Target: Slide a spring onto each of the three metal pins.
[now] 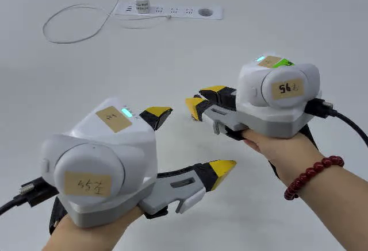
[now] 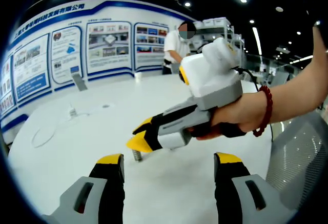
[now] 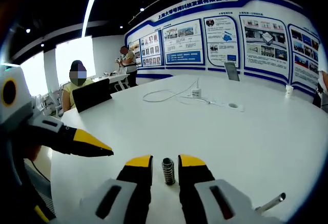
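Observation:
My right gripper (image 3: 165, 161) is shut on a small grey coil spring (image 3: 168, 170), which stands upright between its yellow fingertips. In the left gripper view the same spring (image 2: 137, 155) hangs below the right gripper's (image 2: 138, 136) tips, just above the white table. A metal pin (image 3: 271, 202) lies on the table at the lower right of the right gripper view. My left gripper (image 2: 169, 160) is open with nothing between its jaws. In the head view the left gripper (image 1: 192, 139) sits low at the left, its tips facing the right gripper (image 1: 200, 99).
A white power strip (image 1: 172, 11) with a plugged charger and a looping white cable (image 1: 75, 24) lies at the table's far side. A person sits behind a laptop (image 3: 92, 95) past the table edge. Another person (image 2: 177, 47) stands beyond the table.

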Motion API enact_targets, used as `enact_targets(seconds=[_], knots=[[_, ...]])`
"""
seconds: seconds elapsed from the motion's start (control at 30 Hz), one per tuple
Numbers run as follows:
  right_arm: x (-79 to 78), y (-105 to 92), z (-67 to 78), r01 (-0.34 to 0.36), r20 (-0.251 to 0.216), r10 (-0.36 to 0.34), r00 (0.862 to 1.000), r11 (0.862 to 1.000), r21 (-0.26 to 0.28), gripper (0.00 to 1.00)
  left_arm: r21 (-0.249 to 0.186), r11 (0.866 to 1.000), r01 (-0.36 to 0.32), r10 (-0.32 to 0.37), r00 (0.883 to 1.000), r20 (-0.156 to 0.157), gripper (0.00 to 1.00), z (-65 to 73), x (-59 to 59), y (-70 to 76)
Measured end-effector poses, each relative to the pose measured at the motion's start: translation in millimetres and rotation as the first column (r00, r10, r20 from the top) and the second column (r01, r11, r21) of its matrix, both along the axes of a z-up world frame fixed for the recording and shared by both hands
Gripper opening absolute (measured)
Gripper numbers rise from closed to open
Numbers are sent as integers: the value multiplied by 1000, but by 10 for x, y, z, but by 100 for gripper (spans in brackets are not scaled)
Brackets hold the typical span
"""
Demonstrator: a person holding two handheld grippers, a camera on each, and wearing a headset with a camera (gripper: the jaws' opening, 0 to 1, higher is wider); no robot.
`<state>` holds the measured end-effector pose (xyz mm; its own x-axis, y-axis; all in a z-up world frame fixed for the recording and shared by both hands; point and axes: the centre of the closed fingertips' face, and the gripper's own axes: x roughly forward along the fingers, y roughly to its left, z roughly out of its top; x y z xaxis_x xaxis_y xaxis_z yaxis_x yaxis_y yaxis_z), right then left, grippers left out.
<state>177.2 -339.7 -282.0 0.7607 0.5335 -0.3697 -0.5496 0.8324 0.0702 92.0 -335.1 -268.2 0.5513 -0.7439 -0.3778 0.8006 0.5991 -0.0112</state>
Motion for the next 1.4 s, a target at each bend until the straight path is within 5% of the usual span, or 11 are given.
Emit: enact_targets(seconds=[0.27,0.67,1.4], knots=[[-99,-179,181,25,-3,-25,1000,1000,1,30,6,1000,-4,4,1000,5,73,11,11,-6],[-285,-394,266,59,-25,-60,998,998,-7,40,30,1000,2,-2,1000,11,67,-10,35,-47],[-511,-924,259,141,-32,-140,990,990,22,44,83,996,34,-35,999,1,54,-142,137,-288]])
